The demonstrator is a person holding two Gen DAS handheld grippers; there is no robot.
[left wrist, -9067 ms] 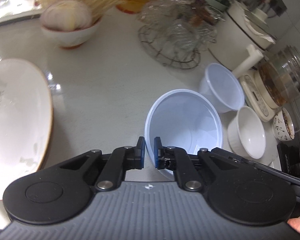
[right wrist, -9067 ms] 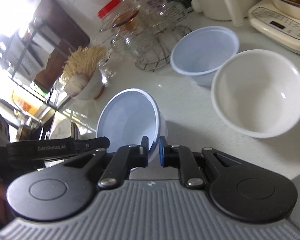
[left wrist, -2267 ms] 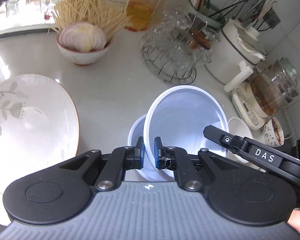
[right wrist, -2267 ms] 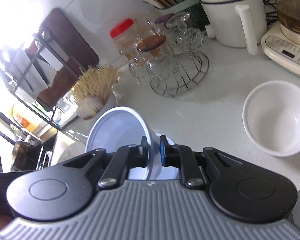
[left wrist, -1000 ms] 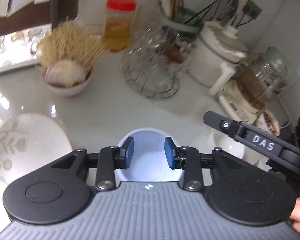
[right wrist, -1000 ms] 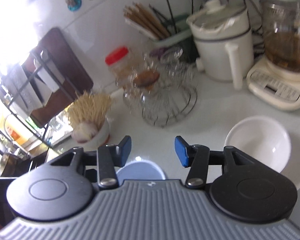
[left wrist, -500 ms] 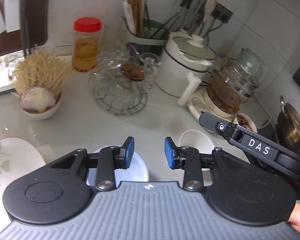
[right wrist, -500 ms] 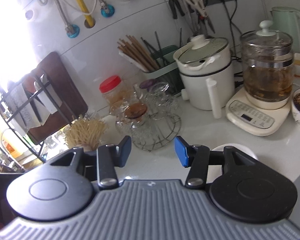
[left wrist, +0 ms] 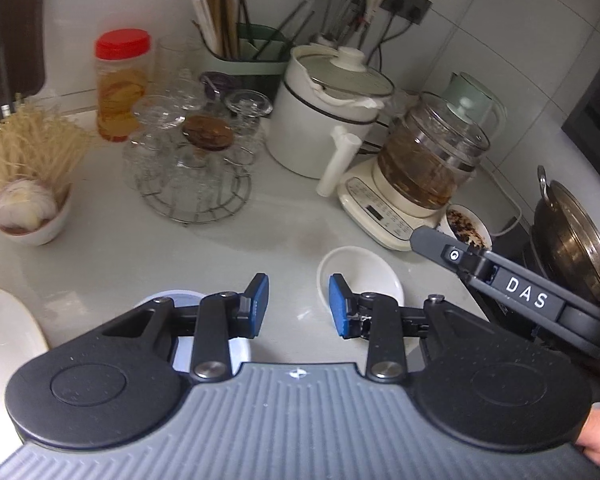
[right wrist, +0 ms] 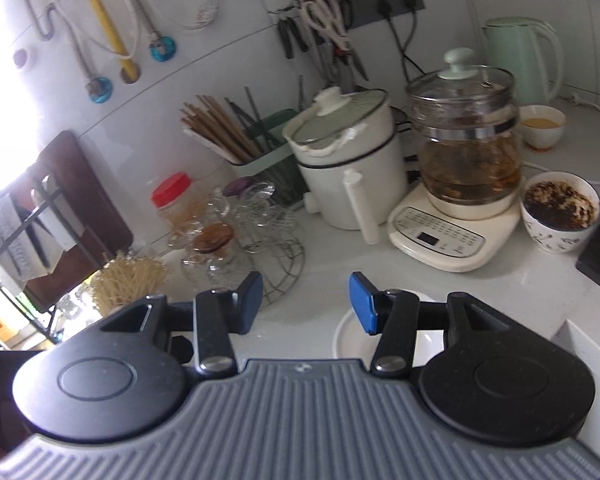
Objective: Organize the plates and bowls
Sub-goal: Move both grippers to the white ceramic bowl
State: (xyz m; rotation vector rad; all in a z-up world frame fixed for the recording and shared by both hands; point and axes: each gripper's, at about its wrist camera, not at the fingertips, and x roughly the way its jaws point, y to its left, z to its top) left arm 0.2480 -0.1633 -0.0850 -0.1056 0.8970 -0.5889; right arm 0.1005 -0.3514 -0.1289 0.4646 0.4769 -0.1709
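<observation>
My left gripper (left wrist: 298, 305) is open and empty, held above the counter. The stacked pale blue plastic bowls (left wrist: 180, 298) stand on the counter under its left finger, mostly hidden. A white ceramic bowl (left wrist: 360, 274) sits just past its right finger; it also shows in the right wrist view (right wrist: 350, 336). A white flowered plate (left wrist: 4, 332) lies at the left edge. My right gripper (right wrist: 306, 300) is open and empty above the white bowl. Its body (left wrist: 516, 294) shows at the right of the left wrist view.
A wire rack of glasses (left wrist: 192, 160), a bowl of noodles and onion (left wrist: 24, 200), a red-lidded jar (left wrist: 120, 84), a white pot (left wrist: 328, 112), a glass kettle on its base (left wrist: 424, 172), a patterned bowl of dark food (right wrist: 558, 210) and a wok (left wrist: 576, 236) crowd the back and right.
Both grippers let go of the blue bowl, which is now nested in the other blue bowl. Both opened and rose up and back from the counter.
</observation>
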